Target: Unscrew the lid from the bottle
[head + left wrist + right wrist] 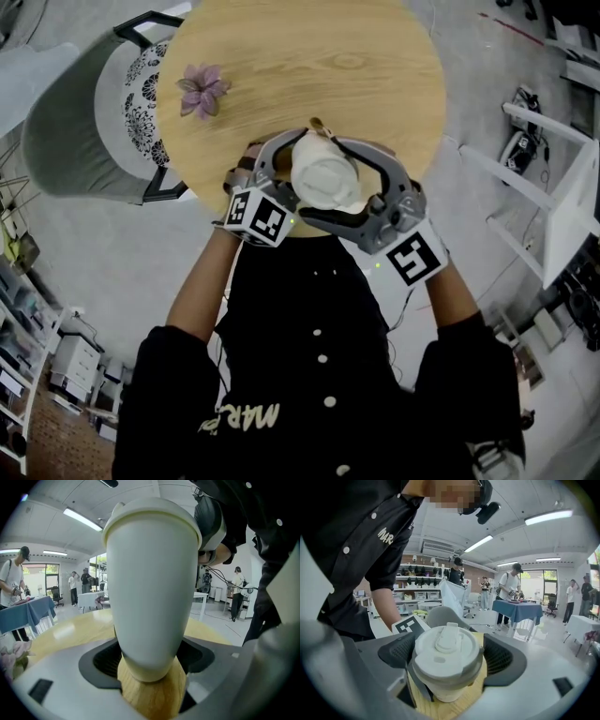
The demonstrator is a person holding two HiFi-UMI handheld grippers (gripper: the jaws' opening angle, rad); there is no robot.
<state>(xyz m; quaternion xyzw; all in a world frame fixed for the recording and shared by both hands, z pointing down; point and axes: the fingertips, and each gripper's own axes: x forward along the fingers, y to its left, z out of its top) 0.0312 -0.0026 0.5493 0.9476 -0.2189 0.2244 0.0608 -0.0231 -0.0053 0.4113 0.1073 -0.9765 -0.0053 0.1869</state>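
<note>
1. Grey left gripper [150, 663] clamps the narrow base of the white tapered plastic bottle [323, 173], which is tilted over the near edge of the round wooden table [375, 75] — keep that hold firm.
2. Right gripper [450, 654] brackets the white flip-spout lid [440, 660] slackly; seat both pads squarely on its rim before twisting.
3. Bottle: smooth, matte, widening toward the lid.
</note>
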